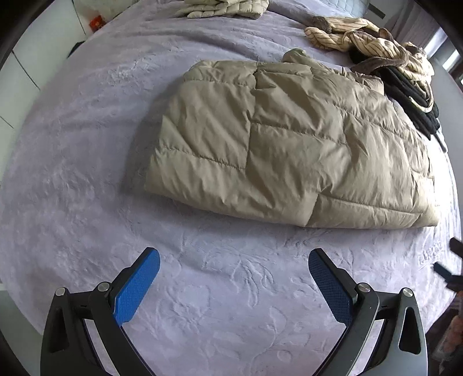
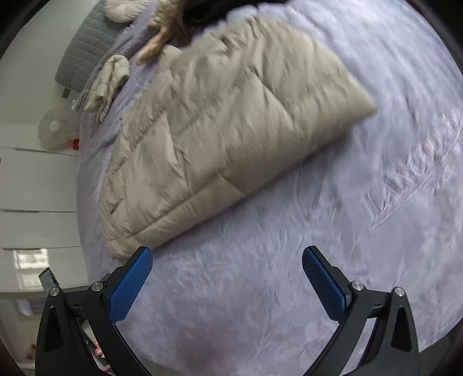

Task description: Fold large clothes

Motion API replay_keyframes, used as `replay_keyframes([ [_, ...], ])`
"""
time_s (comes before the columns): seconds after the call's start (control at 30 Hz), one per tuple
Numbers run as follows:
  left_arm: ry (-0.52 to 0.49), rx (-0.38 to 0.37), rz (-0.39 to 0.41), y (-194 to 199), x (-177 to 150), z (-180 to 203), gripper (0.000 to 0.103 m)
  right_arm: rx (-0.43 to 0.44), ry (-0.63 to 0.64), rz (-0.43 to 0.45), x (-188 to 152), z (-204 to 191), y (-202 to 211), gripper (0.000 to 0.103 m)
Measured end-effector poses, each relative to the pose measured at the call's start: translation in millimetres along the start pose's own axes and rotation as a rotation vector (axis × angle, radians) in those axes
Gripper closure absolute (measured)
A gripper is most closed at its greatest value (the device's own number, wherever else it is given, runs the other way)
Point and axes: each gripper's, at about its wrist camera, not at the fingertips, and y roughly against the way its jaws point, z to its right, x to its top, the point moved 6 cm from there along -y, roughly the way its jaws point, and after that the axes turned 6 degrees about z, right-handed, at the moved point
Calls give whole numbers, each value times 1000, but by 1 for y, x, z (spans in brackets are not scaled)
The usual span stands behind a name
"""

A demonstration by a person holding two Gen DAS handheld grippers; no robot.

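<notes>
A beige quilted puffer coat point(image 1: 277, 144) lies folded into a thick rectangle on the lavender bedspread point(image 1: 86, 173). It also shows in the right wrist view point(image 2: 225, 127), blurred by motion. My left gripper point(image 1: 234, 266) is open and empty, hovering over the bedspread a little short of the coat's near edge. My right gripper point(image 2: 227, 263) is open and empty too, just off the coat's near corner. Neither gripper touches the coat.
A heap of striped cream and black clothes point(image 1: 385, 55) lies past the coat at the far right. Another folded beige padded garment point(image 1: 228, 7) lies at the far edge of the bed. White cabinets point(image 2: 34, 179) stand beside the bed. A grey quilted pillow point(image 2: 86, 49) sits at the head.
</notes>
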Motion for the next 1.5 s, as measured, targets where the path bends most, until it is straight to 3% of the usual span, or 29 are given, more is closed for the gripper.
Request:
replay_keyframes([
  [0.37,47,-33,-29,-18,-6,1,0,35,-150,-28,-7,30,-19,0],
  [0.63,252,-226,-85,-42,-11,-9,0,115,-216,-6,4,37,-20,0],
  [0.83,389,-372,-84,-54,-5,-21,0,204,-262,11,15,38,-23,0],
  [1.03,491,-467,-69,-68,5,-40,0,282,-311,44,30,43,-31,0],
  [1.5,499,-563,-22,-119,41,-40,0,562,-405,96,80,44,-92,0],
])
